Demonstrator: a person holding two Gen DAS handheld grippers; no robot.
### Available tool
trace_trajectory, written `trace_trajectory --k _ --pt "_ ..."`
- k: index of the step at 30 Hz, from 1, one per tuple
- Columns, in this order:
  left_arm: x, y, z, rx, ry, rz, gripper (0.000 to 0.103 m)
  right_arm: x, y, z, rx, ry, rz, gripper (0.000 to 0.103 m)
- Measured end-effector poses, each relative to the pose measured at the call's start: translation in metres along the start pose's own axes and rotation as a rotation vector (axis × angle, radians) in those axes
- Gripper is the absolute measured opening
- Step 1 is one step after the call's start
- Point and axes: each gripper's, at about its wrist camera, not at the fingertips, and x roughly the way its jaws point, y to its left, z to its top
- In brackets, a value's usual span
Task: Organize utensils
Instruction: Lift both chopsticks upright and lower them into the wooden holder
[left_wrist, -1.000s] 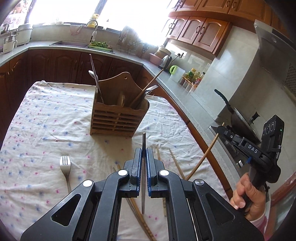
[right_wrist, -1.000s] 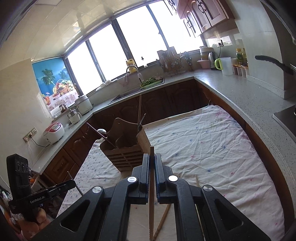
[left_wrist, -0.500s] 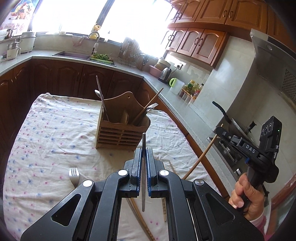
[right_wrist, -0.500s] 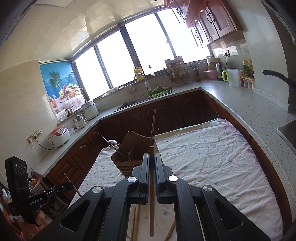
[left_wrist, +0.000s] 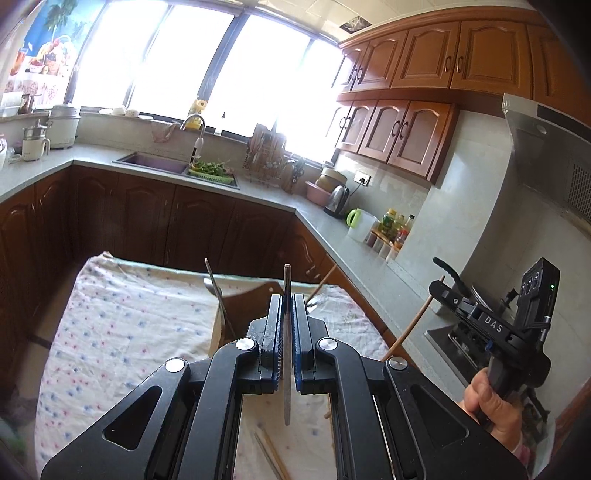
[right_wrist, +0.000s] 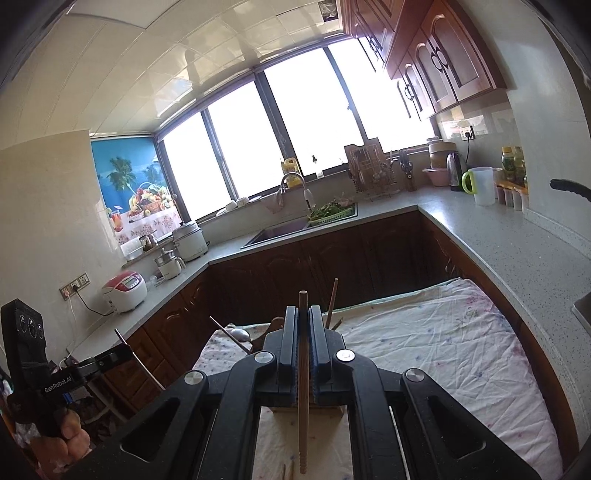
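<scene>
Gripping a thin metal utensil handle (left_wrist: 287, 347), the left gripper (left_wrist: 287, 321) has its fingers closed on it at frame centre, above the wooden utensil holder (left_wrist: 255, 291) on the cloth-covered bench (left_wrist: 129, 325). Centre of the right wrist view, the right gripper (right_wrist: 303, 332) is clamped on a wooden chopstick (right_wrist: 303, 391). Loose chopsticks (left_wrist: 267, 454) lie at the bottom centre.

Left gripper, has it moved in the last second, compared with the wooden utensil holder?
Yes. The left gripper has come forward over the wooden utensil holder, which now sits half hidden behind its fingers.
</scene>
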Motion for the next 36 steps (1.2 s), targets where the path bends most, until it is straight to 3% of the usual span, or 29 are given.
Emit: trace_trajectory --k 8,14,23,36 --pt "0.027 0.016 0.045 0.007 -0.103 0.062 0.003 0.043 0.008 0.04 -0.014 -0.077 -0.009 0.005" --pt "0.062 0.037 0.054 -0.02 -0.133 0.126 0.003 0.081 0.002 0.042 -0.007 -0.091 -0.025 0.005" --pt "0.104 0.062 0.017 -0.077 -0.089 0.163 0.003 0.119 -0.018 0.005 0.034 -0.065 -0.038 0.005" --pt "0.141 0.067 -0.028 -0.061 0.011 0.177 0.004 0.143 -0.034 -0.035 0.076 0.017 -0.06 0.006"
